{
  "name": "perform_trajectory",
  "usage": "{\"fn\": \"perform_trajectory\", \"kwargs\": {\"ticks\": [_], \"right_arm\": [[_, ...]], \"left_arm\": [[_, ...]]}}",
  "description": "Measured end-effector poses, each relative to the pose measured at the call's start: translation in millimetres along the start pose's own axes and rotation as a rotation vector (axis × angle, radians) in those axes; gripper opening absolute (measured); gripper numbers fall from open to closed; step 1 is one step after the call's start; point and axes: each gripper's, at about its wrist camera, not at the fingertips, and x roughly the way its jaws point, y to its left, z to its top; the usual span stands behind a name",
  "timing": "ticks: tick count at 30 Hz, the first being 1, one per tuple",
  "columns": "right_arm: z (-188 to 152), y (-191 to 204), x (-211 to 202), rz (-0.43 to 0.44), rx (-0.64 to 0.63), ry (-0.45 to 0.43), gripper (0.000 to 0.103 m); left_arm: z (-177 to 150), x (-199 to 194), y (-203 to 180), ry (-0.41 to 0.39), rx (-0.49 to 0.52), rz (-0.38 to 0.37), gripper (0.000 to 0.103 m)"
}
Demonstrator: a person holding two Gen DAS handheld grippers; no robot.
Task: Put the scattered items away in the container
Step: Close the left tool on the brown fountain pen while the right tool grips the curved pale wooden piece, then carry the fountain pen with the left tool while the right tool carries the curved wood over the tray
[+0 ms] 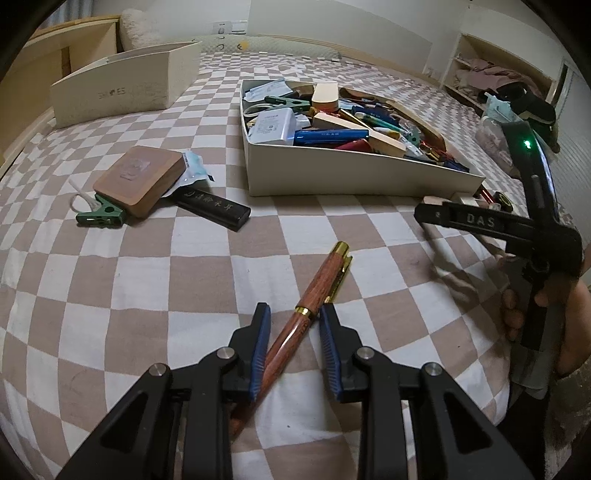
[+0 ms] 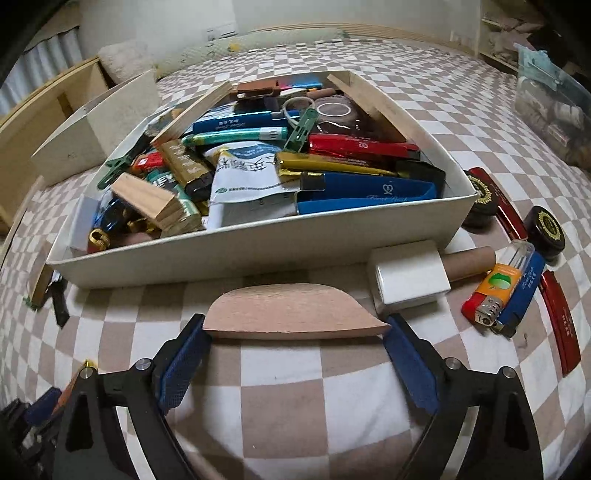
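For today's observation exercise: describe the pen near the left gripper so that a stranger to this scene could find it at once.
Start at the white container of clutter on the checkered bedspread, then come toward the camera to the left gripper. Between its open blue-padded fingers lies the pen, slanted on the cloth. It alone is slim reddish-brown wood with gold bands and a gold clip; the nearby black case is flat and dark.

Place: a bedroom in a home.
Work surface: a bed spread with a brown-and-white checkered sheet.
Bedding: a fluffy cream pillow at the far edge.
Furniture: a pale wooden bed frame on one side, and open white shelves with heaped pink and dark clothes against the wall.
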Motion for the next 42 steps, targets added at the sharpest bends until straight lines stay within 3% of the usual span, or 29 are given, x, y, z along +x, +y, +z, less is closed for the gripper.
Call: {"fn": "perform_trajectory", "kwargs": {"ticks": [6,30,42], "right_arm": [[-7,-1,-9,0.042,-0.029,0.008,0.094],[-47,-15,-59,0.168,-0.104,0.039,0.094],[-61,-14,-79,0.212,-0.122,0.054,0.094]], "left_arm": [[-2,-4,3,0.01,-0.047,-0.005,0.011],[-14,-28,-7,0.011,-0.064,-0.011,0.011],[-10,-46,-21,-0.009,-0.061,-0.05,0.011]]}}
